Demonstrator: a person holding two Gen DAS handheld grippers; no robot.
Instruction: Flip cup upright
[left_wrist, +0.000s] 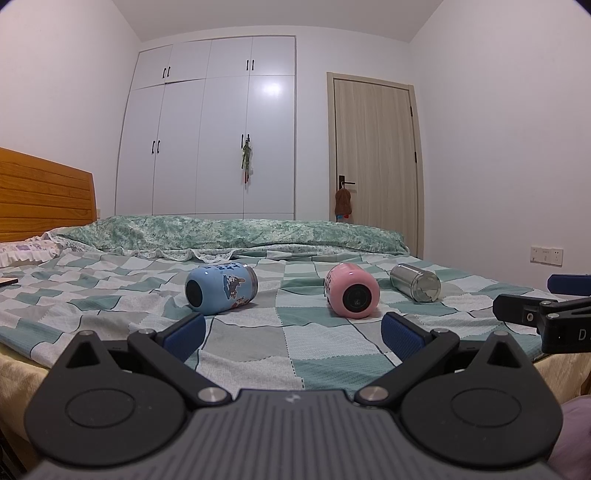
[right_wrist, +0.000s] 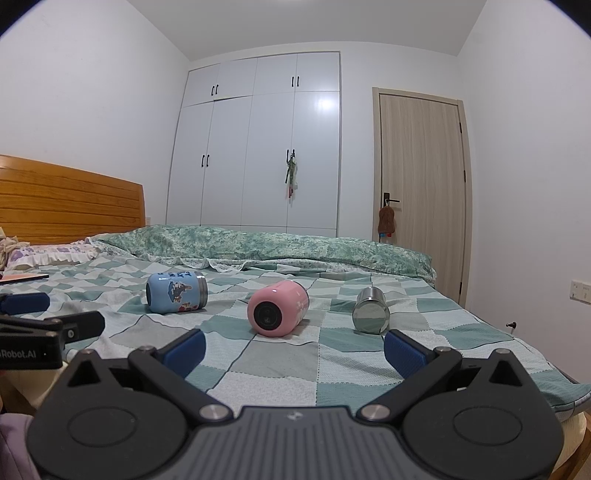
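Observation:
Three cups lie on their sides on the checked bedspread. A blue cartoon cup (left_wrist: 221, 288) (right_wrist: 176, 292) is at the left, a pink cup (left_wrist: 351, 290) (right_wrist: 277, 308) in the middle, a steel cup (left_wrist: 416, 283) (right_wrist: 371, 311) at the right. My left gripper (left_wrist: 293, 338) is open and empty, near the bed's front edge, short of the blue and pink cups. My right gripper (right_wrist: 294, 352) is open and empty, short of the pink and steel cups. Each gripper shows at the edge of the other's view.
A rolled green quilt (left_wrist: 236, 232) lies across the far side of the bed. A wooden headboard (left_wrist: 40, 195) and pillow are at the left. A flat item (right_wrist: 24, 277) lies at the left edge of the bedspread. White wardrobe and door stand behind.

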